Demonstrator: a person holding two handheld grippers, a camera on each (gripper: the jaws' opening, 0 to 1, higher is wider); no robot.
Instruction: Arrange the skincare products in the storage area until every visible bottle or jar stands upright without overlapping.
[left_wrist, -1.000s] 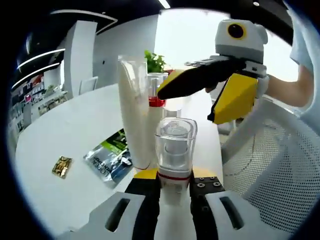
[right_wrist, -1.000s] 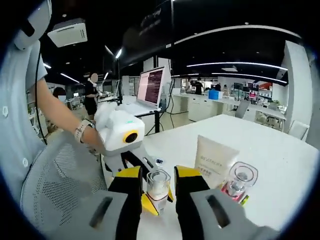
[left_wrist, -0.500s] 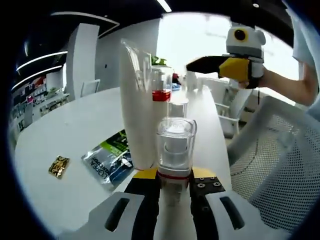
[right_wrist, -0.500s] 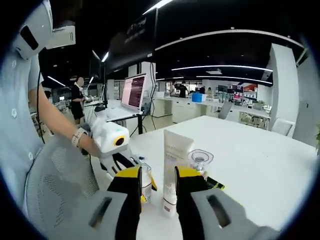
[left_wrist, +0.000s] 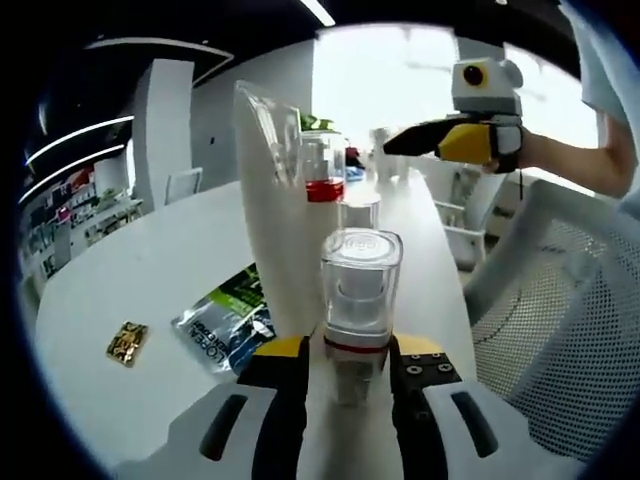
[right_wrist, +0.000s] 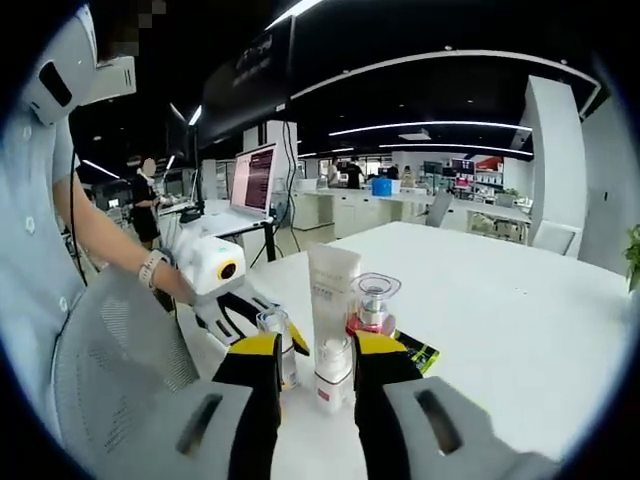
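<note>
A clear-capped bottle with a red band (left_wrist: 360, 300) stands upright on the white table (left_wrist: 130, 260) between the tips of my left gripper (left_wrist: 352, 352), whose jaws are open with a gap on either side. Behind it stand a tall white tube (left_wrist: 275, 200), a red-banded clear bottle (left_wrist: 322, 170) and a small clear-capped bottle (left_wrist: 358, 212). My right gripper (left_wrist: 392, 148) hangs far back above the table. In the right gripper view, my right gripper (right_wrist: 317, 350) is open and holds nothing. Beyond its tips are the small white bottle (right_wrist: 333, 365), the tube (right_wrist: 333, 290), the red-banded bottle (right_wrist: 372, 300), the clear-capped bottle (right_wrist: 272, 340) and my left gripper (right_wrist: 245, 315).
A green sachet (left_wrist: 225, 325) lies flat beside the tube, and a small gold packet (left_wrist: 127, 342) lies further left. A white mesh chair (left_wrist: 560, 320) stands against the table's near edge. The table (right_wrist: 500, 330) stretches away bare on the far side of the products.
My left gripper's jaws have spread off the clear-capped bottle, which stays upright. My right gripper has drawn back, away from the group of products.
</note>
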